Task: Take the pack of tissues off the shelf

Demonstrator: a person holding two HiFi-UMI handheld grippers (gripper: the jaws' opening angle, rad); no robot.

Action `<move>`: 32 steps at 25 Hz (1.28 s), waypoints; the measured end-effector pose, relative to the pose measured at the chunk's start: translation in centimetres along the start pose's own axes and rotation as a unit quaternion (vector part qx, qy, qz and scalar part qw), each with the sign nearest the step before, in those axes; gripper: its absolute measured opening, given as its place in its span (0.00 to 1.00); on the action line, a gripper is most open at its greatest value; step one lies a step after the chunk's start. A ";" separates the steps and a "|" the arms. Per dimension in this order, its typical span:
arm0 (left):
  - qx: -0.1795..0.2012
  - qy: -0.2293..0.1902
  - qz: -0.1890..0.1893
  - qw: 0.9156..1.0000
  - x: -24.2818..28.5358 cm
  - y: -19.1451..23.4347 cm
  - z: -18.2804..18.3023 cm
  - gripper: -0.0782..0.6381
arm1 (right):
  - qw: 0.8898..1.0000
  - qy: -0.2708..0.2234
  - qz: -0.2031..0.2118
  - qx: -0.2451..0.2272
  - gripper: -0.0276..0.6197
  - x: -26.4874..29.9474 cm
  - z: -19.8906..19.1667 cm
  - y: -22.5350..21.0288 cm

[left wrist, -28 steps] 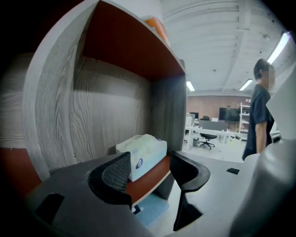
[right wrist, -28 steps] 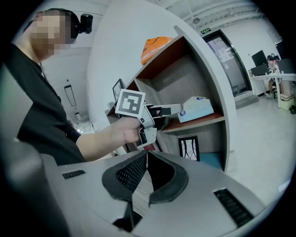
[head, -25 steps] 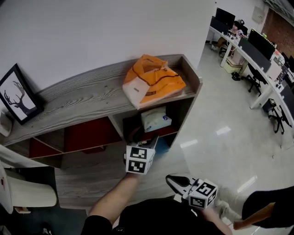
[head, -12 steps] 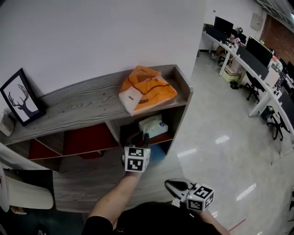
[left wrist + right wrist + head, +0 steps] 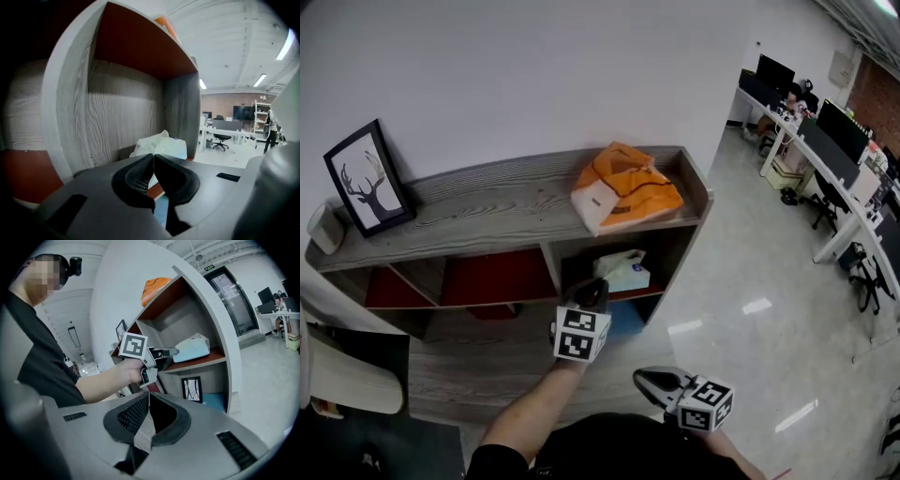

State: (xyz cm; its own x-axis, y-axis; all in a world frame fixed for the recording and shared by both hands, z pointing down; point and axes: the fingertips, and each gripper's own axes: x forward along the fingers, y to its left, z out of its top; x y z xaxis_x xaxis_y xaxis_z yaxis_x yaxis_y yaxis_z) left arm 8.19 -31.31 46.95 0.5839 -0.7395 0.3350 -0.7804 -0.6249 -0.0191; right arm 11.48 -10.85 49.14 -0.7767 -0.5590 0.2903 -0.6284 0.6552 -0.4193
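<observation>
Where the pack of tissues lies: the pack of tissues [image 5: 623, 270] is on the middle board of the shelf [image 5: 487, 202], in its right-end compartment, under the shelf's top board.
Left gripper: the left gripper [image 5: 595, 292] is at the mouth of that shelf compartment and points in. Its jaws have just been closing and now meet at the tips, with nothing seen between them in the left gripper view. The pack sits just beyond the tips; whether they touch its wrapper I cannot tell.
Right gripper: the right gripper [image 5: 647, 380] is low and well out from the shelf front, jaws pressed together and empty.
Shelf top: an orange bag [image 5: 628, 187] lies at the right end, directly above the pack's compartment. A framed deer picture [image 5: 367, 178] leans on the wall at the left end.
Below the pack: a blue item [image 5: 623, 317] is in the bottom compartment of the shelf.
Beyond the shelf's right end: office desks [image 5: 825, 122] with monitors and chairs.
</observation>
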 end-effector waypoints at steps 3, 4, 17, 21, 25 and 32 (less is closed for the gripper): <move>0.011 -0.019 0.004 1.000 -1.7 0.0 1.1 0.13 | 1.000 0.006 0.008 -0.004 0.07 0.5 0.0 0.2; 0.012 -0.026 0.005 1.000 -2.3 0.0 1.5 0.13 | 1.000 0.007 0.010 -0.006 0.07 0.7 0.1 0.2; -0.011 -0.097 -0.005 0.995 -10.4 -0.6 4.9 0.13 | 0.999 0.021 0.038 -0.030 0.07 2.4 0.7 1.3; -0.008 -0.110 -0.004 0.994 -12.8 -0.5 5.2 0.13 | 0.998 0.027 0.047 -0.035 0.07 3.1 0.8 1.8; -0.009 -0.116 -0.004 0.993 -15.4 -0.5 5.3 0.13 | 0.997 0.035 0.050 -0.037 0.07 3.6 0.8 2.3; -0.036 -0.117 0.007 0.992 -17.6 0.8 3.1 0.13 | 0.997 0.034 0.048 -0.039 0.07 4.1 1.1 2.2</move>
State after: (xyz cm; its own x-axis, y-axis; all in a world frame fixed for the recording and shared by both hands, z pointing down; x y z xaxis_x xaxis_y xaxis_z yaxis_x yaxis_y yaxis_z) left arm -2.06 -19.54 38.12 0.6029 -0.7905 0.1075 -0.7973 -0.6017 0.0473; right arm 6.96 -12.21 48.47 -0.8324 -0.4579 0.3121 -0.5511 0.7430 -0.3797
